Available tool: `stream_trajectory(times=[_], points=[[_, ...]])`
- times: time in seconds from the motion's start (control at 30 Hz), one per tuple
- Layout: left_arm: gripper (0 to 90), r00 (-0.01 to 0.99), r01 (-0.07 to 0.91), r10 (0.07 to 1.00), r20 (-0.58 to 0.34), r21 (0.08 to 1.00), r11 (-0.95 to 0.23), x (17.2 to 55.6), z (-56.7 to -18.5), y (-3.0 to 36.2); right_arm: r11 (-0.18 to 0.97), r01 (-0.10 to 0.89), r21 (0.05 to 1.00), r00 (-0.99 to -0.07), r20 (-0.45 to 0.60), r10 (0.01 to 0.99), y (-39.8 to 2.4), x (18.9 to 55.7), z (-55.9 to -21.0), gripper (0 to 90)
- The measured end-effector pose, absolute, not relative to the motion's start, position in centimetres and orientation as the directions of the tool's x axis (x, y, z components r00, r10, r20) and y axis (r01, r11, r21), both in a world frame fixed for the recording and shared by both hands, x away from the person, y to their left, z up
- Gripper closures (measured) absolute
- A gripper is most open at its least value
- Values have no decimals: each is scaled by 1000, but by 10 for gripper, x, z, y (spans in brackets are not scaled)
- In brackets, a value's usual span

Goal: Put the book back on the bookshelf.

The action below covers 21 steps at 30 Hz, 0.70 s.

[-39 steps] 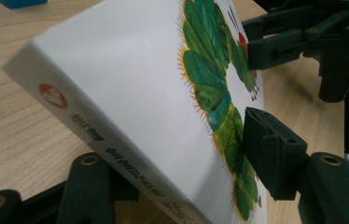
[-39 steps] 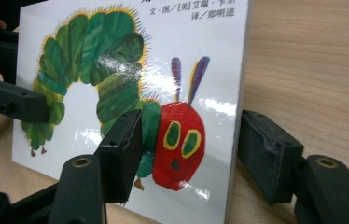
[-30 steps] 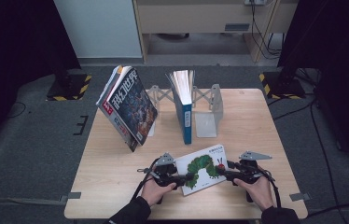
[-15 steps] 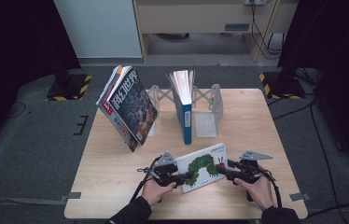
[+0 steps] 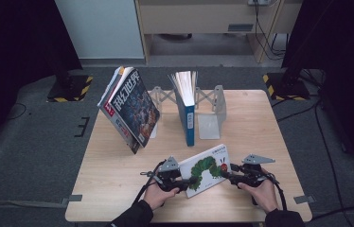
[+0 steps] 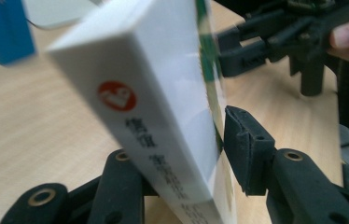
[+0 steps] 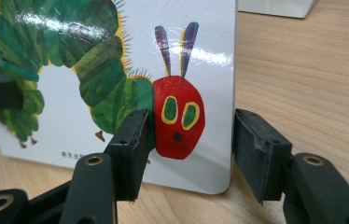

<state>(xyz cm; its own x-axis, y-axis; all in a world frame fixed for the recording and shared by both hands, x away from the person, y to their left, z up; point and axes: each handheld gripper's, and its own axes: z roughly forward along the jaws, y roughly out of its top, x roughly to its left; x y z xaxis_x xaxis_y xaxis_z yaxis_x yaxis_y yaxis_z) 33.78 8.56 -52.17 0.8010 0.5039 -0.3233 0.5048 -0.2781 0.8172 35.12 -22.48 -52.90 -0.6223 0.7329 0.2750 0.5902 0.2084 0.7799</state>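
Caterpillar picture book (image 5: pixel 207 169), white cover with a green caterpillar and red head, sits at the near middle of the wooden table (image 5: pixel 113 189), between the two grippers. High view: it looks tilted, one edge raised off the tabletop, corner pointing toward the bookends.

Left gripper (image 5: pixel 188 181) is on the book's left edge. Left gripper view: the white spine with red logo (image 6: pixel 116 95) runs diagonally between the jaws; the right pad is up against the cover edge, the left jaw sits behind the spine. Jaws narrow, have just been closing, book between them, reads as clamped on the book's thickness. Left hand (image 5: pixel 158 195) wraps the gripper body.

Right gripper (image 5: pixel 225 174) is at the book's right edge. Right gripper view: the left pad lies over the cover beside the red head (image 7: pixel 178 117), the right pad stands just off the book's edge with a gap showing. Jaws part open, not pressing the book. Right hand (image 5: pixel 259 189) holds the gripper; grey three-cornered plate on top.

Farther back: blue book (image 5: pixel 187 111) upright between metal bookends (image 5: pixel 210 118). Magazine stack (image 5: pixel 130 109) leans tilted at the rack's left end. Grey floor (image 5: pixel 33 156) around the table, black stands with yellow striped feet (image 5: pixel 68 87) at both sides.
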Motion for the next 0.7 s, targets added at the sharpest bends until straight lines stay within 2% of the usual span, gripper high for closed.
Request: stream_trajectory(times=[0.17,0.37,0.5,0.7], points=[[649,805,517,482,-344,806,-288,337,-521,83,212,586,782,-629,273,728,-226,351,-528,467],[673,804,524,484,-346,797,-301,336,-517,82,201,588,783,-627,285,725,-226,351,-528,448],[737,812,514,479,-335,798,-314,333,-512,82,194,585,787,-624,285,727,-229,351,-527,444],[742,812,513,483,-327,795,-325,333,-510,82,188,583,790,-609,271,746,-238,352,-524,418]])
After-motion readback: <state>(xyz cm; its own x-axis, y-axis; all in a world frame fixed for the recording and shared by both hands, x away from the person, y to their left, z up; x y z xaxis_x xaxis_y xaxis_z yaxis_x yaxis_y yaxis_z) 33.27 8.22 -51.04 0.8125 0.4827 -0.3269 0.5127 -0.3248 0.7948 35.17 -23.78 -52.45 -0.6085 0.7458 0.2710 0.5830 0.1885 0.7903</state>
